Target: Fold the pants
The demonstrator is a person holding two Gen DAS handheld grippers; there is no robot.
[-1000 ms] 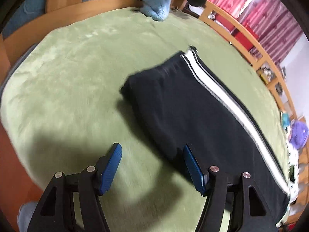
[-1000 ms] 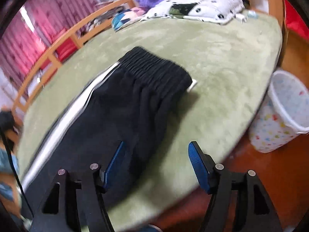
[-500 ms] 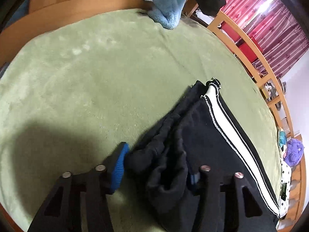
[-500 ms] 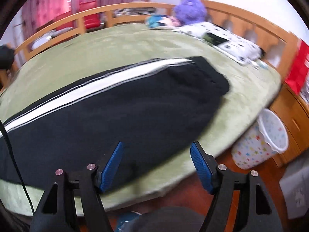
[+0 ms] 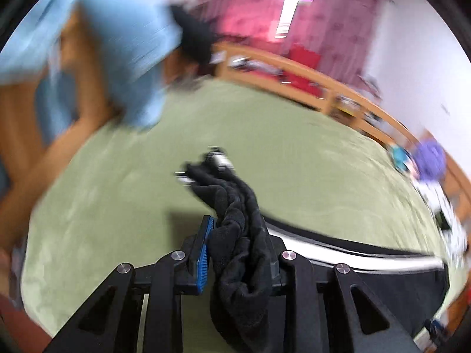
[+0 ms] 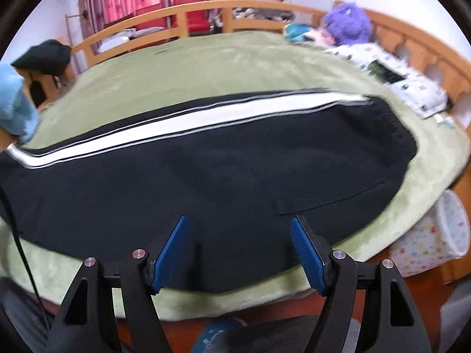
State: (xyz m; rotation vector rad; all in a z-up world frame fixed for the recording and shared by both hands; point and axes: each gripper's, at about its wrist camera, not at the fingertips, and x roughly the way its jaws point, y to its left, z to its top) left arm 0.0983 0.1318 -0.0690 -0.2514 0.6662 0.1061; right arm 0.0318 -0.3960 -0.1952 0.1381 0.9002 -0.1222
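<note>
Black pants (image 6: 206,164) with a white side stripe (image 6: 188,117) lie flat across the green bed cover (image 6: 206,67), waistband at the right. My left gripper (image 5: 238,235) is shut on the bunched leg end of the pants (image 5: 235,206) and holds it lifted above the cover (image 5: 117,206); the rest of the pants (image 5: 382,276) trails to the right. My right gripper (image 6: 238,235) is open and empty, hovering over the near edge of the pants at mid-length.
A wooden bed rail (image 6: 182,14) rings the bed. A blue blanket (image 5: 126,44) and a black item (image 6: 44,54) hang at the leg end. Pillows and a purple plush (image 6: 350,26) lie at the head. A patterned bin (image 6: 435,238) stands on the floor.
My left gripper closed on the leg end and lifted it off the cover, swinging its view up. My right gripper moved along the pants toward mid-length and stayed open.
</note>
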